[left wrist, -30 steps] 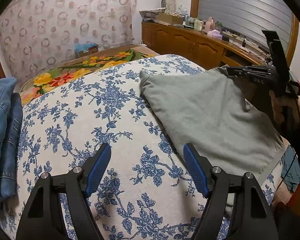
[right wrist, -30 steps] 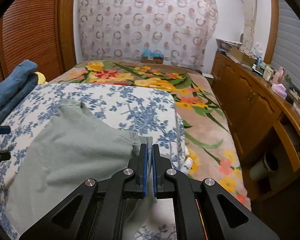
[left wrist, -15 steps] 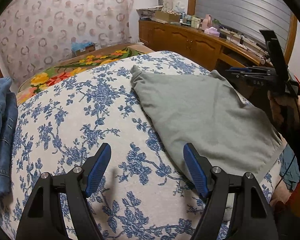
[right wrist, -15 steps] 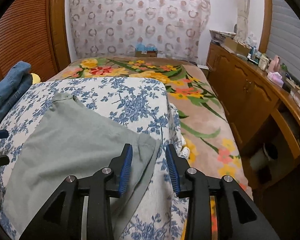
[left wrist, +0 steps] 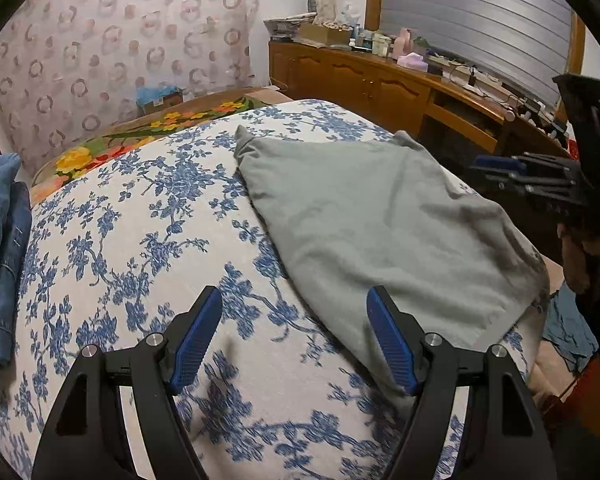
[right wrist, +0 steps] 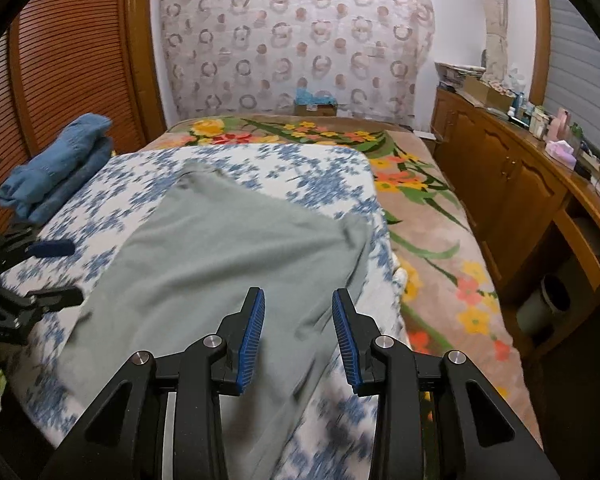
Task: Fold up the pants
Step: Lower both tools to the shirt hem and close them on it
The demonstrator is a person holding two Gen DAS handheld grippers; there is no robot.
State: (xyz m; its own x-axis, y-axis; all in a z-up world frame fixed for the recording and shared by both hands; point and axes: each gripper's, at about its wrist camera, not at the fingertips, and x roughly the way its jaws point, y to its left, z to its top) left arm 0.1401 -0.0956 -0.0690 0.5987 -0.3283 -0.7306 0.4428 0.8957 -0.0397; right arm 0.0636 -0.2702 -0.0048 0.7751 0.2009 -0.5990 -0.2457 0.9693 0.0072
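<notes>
Grey pants (right wrist: 236, 248) lie flat on the floral bedspread (left wrist: 140, 240); left gripper (left wrist: 294, 340) wide beside them, right gripper (right wrist: 298, 328) opening above them (nothing gripped).

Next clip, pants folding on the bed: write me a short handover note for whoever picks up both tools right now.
Left tool: open, empty, hovering over the floral cover just left of the pants' near edge.
Right tool: jaws opening, nothing pinched; above the pants' near right part.
Grey pants: lying free on the cover as a folded, roughly flat panel, one corner slightly rumpled at the far right.
Folded jeans stacked at the left of the bed.
Done: at least one fold laid down and released.
Left: probably smooth it, fold once more and set it aside, judging by its size.
</notes>
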